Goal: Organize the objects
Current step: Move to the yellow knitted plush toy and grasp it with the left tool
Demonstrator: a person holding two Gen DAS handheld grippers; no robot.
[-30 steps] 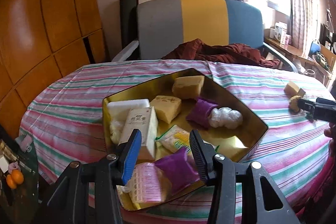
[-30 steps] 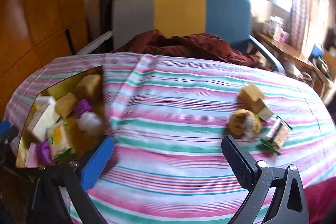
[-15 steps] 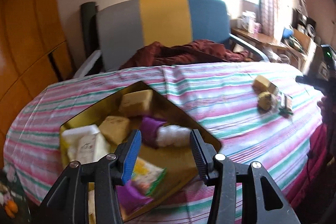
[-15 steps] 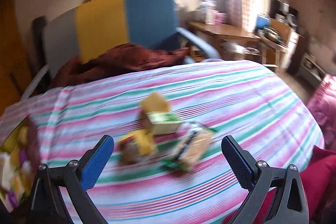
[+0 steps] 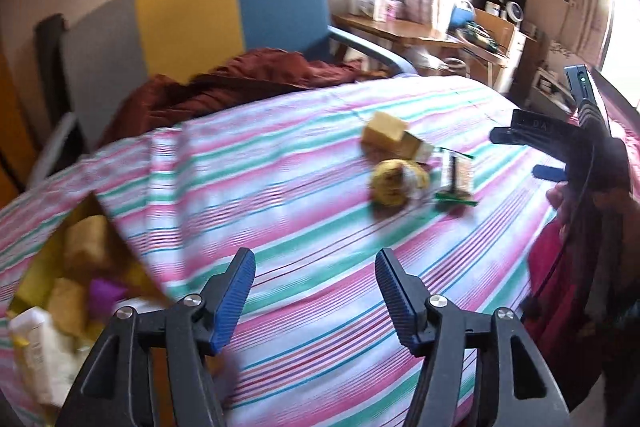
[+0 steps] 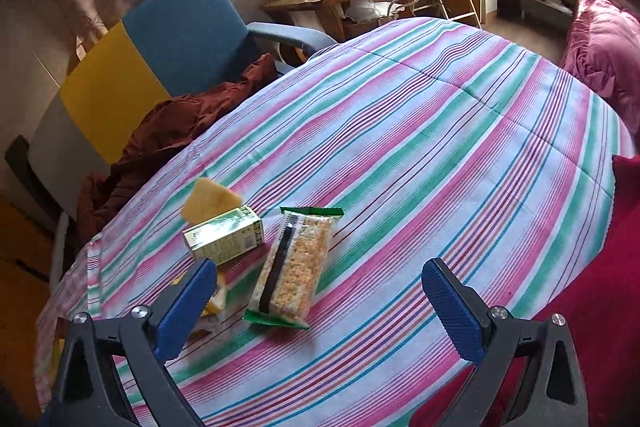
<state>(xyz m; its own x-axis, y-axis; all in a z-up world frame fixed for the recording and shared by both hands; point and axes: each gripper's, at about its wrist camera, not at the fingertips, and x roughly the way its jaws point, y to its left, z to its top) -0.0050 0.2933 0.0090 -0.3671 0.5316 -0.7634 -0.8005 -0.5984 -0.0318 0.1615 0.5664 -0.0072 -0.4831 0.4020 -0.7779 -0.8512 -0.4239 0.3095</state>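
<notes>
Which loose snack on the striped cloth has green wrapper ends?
The long clear-wrapped cereal bar, beside the green carton; only it has green crimped ends.

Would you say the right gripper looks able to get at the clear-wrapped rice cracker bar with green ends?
Probably yes: the right gripper is open, and the clear-wrapped rice cracker bar with green ends lies flat just ahead of it on the striped cloth, nothing on top.
</notes>
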